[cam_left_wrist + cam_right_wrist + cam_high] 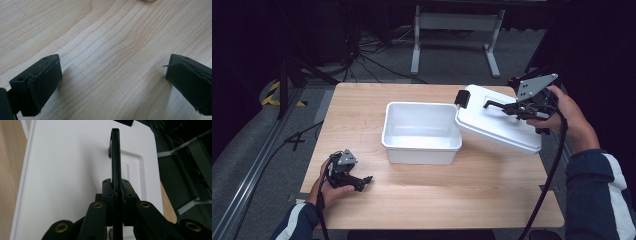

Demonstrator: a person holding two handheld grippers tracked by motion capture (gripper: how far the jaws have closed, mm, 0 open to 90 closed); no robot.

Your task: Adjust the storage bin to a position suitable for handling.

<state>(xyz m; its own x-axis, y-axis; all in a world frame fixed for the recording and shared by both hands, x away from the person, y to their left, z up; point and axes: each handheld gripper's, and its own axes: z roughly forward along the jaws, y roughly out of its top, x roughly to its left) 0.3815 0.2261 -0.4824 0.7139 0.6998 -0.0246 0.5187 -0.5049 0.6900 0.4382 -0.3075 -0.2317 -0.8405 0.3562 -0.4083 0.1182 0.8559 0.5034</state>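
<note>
Claws: I am holding two, one in each hand.
Right claw point(508, 107): I am clenching it on the black handle point(115, 157) of the white lid point(497, 122); in the right gripper view the jaws are pressing the thin handle from both sides.
Left claw point(362, 182): I am keeping it released, with nothing between its jaws; in the left gripper view the two black pads point(46, 82) are standing well apart over bare wood.
Left hand point(332, 187): it is resting at the near left part of the counter point(437, 200), well apart from the box.
Right hand point(569, 117): it is gripping the claw's body above the counter's far right edge.
Lids: one; it is hanging tilted from my right claw, its left end lying over or just above the box's right rim, its right end reaching past the counter's right side. I cannot tell whether it is touching the rim.
Latches on the lid: one black latch point(461, 98) is showing at its far left end.
Boxes: one white box point(422, 132), standing open and upright near the middle of the counter, its inside looking bare.
Counters: one, of light wood, carrying the box.
Cables: one black cable point(548, 180) is trailing from my right claw down past the counter's right edge.
</note>
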